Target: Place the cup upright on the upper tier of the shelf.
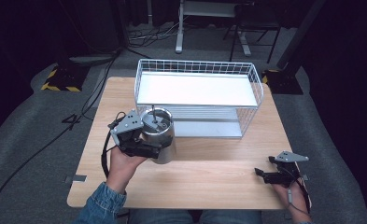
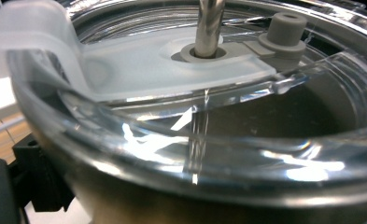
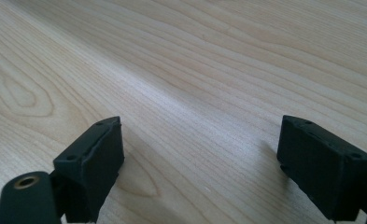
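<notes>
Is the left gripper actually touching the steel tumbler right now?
Touching. In the high view the left gripper is closed around the side of the steel tumbler, with no gap visible. The left gripper view puts the tumbler's clear lid right against the camera.

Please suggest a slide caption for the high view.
Left tongs grip a lidded steel tumbler before a white wire shelf rack.
</notes>
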